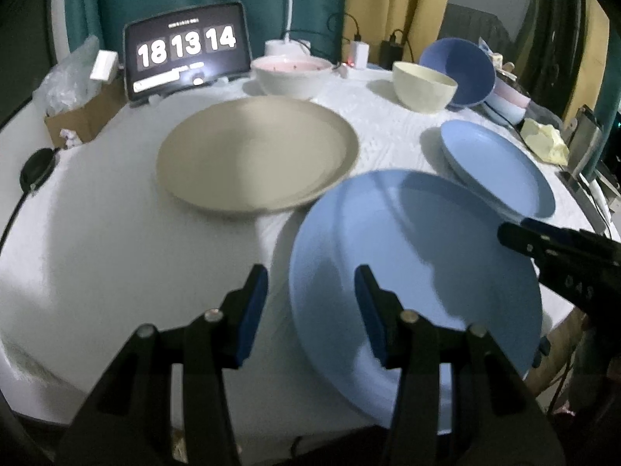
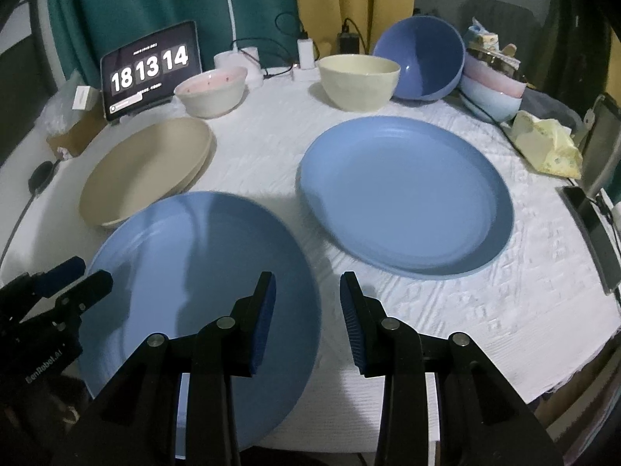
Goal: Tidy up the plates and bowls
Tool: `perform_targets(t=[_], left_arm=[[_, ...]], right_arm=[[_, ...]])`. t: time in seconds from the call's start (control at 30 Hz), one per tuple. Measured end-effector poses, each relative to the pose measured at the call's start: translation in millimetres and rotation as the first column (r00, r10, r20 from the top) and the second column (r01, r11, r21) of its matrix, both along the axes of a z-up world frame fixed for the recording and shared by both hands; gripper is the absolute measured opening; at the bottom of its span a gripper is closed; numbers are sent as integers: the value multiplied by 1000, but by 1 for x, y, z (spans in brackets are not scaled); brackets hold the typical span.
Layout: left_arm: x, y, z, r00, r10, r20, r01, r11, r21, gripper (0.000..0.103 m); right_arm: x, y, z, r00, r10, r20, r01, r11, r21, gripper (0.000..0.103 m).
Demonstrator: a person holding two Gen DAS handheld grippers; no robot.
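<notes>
A near blue plate (image 1: pixel 419 272) (image 2: pixel 194 291) lies at the table's front edge. My left gripper (image 1: pixel 310 310) is open, its jaws straddling that plate's left rim. My right gripper (image 2: pixel 308 318) is open over the plate's right rim and also shows in the left wrist view (image 1: pixel 516 237). A second blue plate (image 2: pixel 403 198) (image 1: pixel 500 167) lies to the right. A beige plate (image 1: pixel 256 155) (image 2: pixel 147 171) lies to the left. At the back stand a pink-lined white bowl (image 1: pixel 291 75) (image 2: pixel 211 91), a cream bowl (image 1: pixel 423 85) (image 2: pixel 359 81) and a tilted dark blue bowl (image 1: pixel 462 70) (image 2: pixel 423 62).
A tablet showing 18 13 14 (image 1: pixel 186 52) (image 2: pixel 149 68) stands at the back left. Stacked pink and light blue bowls (image 2: pixel 493 93) sit at the back right beside a yellow cloth (image 2: pixel 551 147). Chargers and cables (image 2: pixel 306 54) line the back. A cardboard box (image 1: pixel 81 116) is at the left.
</notes>
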State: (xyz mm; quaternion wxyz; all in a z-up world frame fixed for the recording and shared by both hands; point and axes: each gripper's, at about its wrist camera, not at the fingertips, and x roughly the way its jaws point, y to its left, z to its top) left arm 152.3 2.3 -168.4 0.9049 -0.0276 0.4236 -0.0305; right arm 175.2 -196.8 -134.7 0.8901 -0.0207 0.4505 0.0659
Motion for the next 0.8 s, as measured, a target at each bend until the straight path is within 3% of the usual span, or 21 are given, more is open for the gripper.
perform_targets(t=[0.2, 0.47, 0.63, 0.8], left_arm=[[2, -2, -11, 999, -7, -39, 6, 1000, -10, 48], [2, -10, -14, 998, -48, -27, 48, 999, -8, 45], [5, -11, -11, 999, -43, -29, 43, 999, 3, 43], [3, -16, -4, 999, -48, -5, 49, 999, 22, 43]], right_arm=[[3, 4, -9, 999, 14, -32, -13, 1000, 15, 36], [5, 5, -18, 998, 36, -48, -35, 999, 36, 36], [5, 1, -17, 999, 33, -41, -32, 999, 29, 25], [4, -3, -13, 999, 35, -26, -34, 999, 31, 24]])
